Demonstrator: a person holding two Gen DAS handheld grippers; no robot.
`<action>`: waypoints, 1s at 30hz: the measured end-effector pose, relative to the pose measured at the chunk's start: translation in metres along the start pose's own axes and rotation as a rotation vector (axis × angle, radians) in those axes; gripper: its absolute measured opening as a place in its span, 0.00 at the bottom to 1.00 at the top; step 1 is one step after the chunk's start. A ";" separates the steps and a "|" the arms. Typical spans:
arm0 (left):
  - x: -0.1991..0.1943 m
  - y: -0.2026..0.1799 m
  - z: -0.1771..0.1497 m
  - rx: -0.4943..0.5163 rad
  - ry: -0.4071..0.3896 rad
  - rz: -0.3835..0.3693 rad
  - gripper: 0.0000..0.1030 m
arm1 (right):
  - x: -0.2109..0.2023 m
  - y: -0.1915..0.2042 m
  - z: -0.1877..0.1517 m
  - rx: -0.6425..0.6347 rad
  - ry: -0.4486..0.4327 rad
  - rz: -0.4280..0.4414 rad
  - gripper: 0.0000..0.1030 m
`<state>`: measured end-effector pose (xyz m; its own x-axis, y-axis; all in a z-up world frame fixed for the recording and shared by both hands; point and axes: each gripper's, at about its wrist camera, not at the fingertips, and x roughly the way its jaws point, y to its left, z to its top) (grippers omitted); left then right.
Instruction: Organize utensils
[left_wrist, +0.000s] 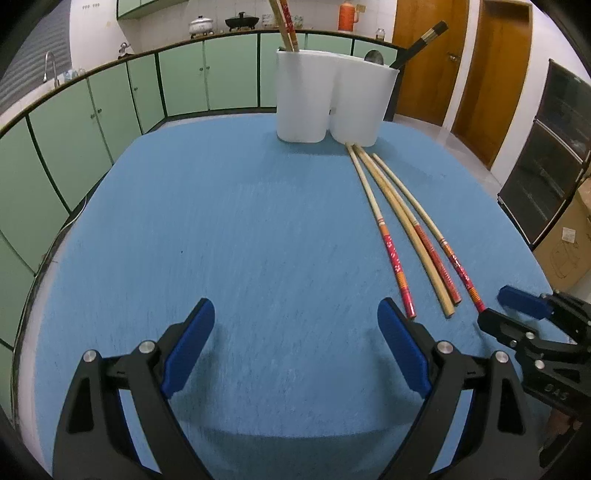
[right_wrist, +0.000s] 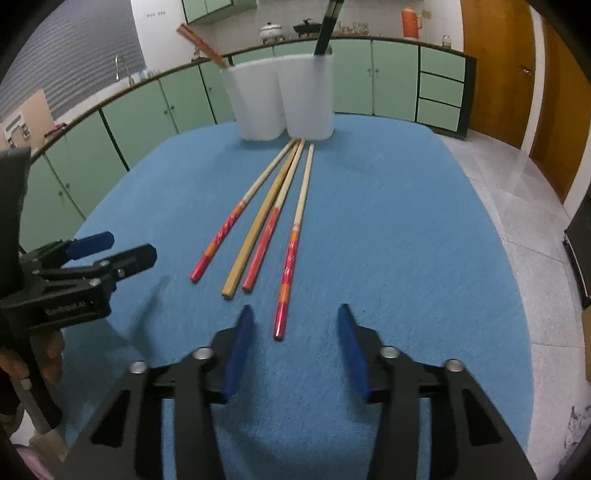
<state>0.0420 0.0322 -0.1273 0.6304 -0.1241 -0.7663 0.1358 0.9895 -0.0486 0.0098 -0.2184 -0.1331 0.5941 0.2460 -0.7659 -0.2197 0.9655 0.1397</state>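
On my blue bench (left_wrist: 258, 221) the white holder (left_wrist: 332, 99) stands at the far edge, four chopsticks (right_wrist: 258, 236) fanning from its base. My left gripper (left_wrist: 295, 325) gapes wide over bare cloth; my right gripper (right_wrist: 295, 325) has its jaws partly apart, empty, the nearest chopstick's red end just ahead of them.

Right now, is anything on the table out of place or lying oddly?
Yes. Four chopsticks lie loose on the blue table, fanned out from the white holder, while others already stand inside it. One is plain wood; the other three have red ends.
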 end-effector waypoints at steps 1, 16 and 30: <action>0.000 -0.001 0.000 -0.002 0.001 0.000 0.85 | 0.000 0.003 -0.001 -0.015 -0.005 -0.018 0.36; 0.003 -0.032 -0.001 0.029 0.017 -0.059 0.82 | 0.001 -0.010 0.004 0.014 -0.013 -0.069 0.05; 0.016 -0.053 0.003 0.038 0.034 -0.045 0.61 | 0.002 -0.032 0.008 0.089 -0.024 -0.084 0.05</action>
<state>0.0470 -0.0221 -0.1350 0.5971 -0.1652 -0.7850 0.1924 0.9795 -0.0598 0.0246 -0.2481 -0.1339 0.6261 0.1646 -0.7622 -0.0989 0.9863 0.1317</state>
